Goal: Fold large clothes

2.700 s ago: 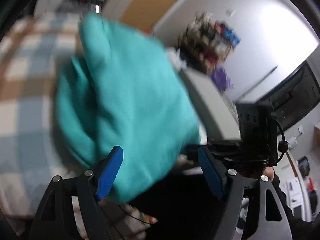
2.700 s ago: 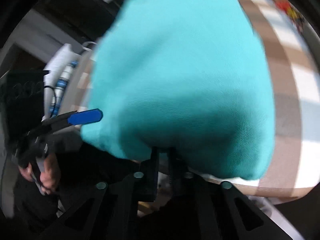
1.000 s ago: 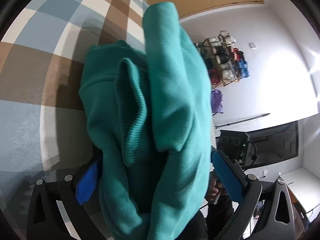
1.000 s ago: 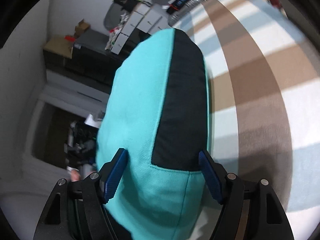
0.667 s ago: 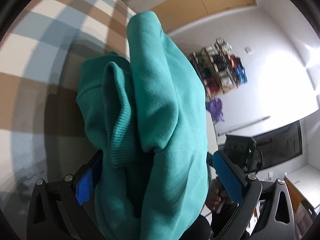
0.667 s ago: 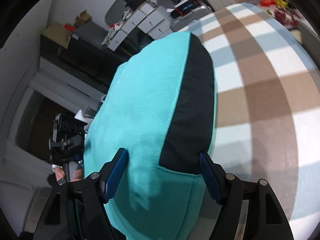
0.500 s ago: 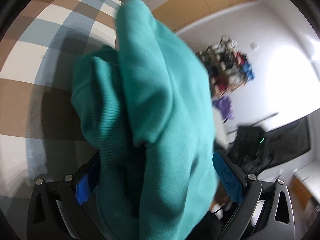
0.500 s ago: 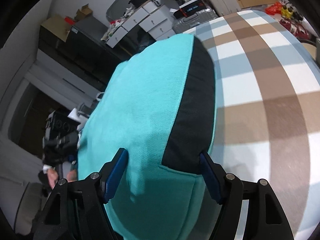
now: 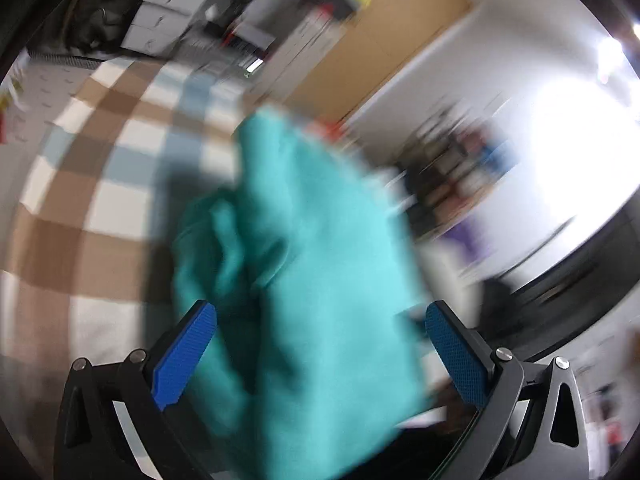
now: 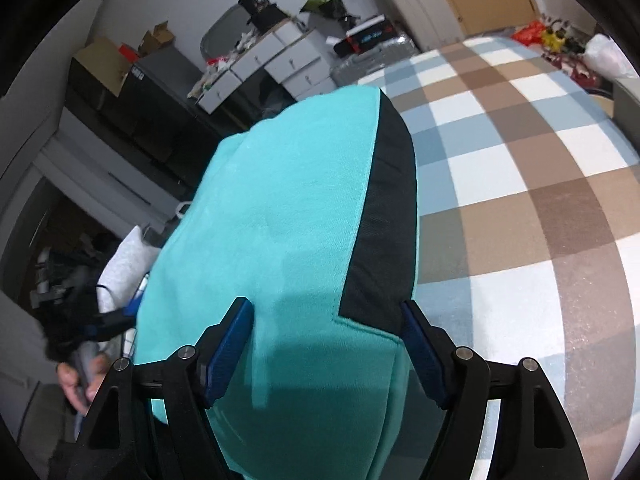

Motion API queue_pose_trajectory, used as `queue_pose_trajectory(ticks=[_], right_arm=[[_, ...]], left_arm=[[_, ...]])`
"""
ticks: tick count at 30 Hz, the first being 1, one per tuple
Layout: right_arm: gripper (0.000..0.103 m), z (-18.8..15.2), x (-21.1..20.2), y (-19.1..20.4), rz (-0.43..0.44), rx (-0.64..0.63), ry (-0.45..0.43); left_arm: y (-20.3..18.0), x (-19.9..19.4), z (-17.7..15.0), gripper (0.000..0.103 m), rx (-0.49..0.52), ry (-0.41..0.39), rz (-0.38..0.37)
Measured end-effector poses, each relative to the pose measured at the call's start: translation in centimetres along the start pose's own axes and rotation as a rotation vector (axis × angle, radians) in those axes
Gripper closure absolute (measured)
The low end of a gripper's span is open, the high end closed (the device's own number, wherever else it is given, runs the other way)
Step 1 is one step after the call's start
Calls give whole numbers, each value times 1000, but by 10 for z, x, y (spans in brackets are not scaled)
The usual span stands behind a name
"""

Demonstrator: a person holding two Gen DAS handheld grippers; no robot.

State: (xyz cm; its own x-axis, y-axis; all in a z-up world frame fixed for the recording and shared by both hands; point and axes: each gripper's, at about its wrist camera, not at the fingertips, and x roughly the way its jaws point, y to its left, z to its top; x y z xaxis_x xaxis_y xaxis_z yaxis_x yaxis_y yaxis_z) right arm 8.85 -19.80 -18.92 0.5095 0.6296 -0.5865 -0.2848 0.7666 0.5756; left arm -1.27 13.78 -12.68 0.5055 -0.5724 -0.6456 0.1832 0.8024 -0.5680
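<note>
The right tongs (image 10: 325, 346) stand wide, their jaws having just been opening. The folded teal sweatshirt (image 10: 280, 220) fills the gap and both pads seem to press it. The left tongs (image 9: 320, 354) are wide too, with cloth between, but blur hides whether they grip. The bundle bulges toward 12 o'clock, and the checked bedcover (image 10: 520, 200) lies at 2 o'clock. Best to lower both ends together and level, letting go only once the bundle lies flat.
</note>
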Motion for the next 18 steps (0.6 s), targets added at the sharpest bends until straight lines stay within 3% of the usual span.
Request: queue_pose_trajectory(ticks=[1,3,5,9,11,15,18], right_arm=[[26,0,0,-3,10,14,-3],[23,3,3,-9,21,43,4],[18,3,7,-15,47,81,25],[12,12,22,-32,138,147,113],[12,15,28,-34,168,140,142],[22,13,23,-31,194,115,134],[28,7,10,-26,203,83,163]], left_arm=[[13,11,-1,2,-27,58,35],[35,37,-4,2,-135,156,18],[46,54,-2,2,-158,240,-22],[61,58,3,2,-210,271,-133],[61,63,1,2,-181,295,-157],[45,67,-5,4,-71,315,-136],[44,63,-8,8,-82,348,-195]])
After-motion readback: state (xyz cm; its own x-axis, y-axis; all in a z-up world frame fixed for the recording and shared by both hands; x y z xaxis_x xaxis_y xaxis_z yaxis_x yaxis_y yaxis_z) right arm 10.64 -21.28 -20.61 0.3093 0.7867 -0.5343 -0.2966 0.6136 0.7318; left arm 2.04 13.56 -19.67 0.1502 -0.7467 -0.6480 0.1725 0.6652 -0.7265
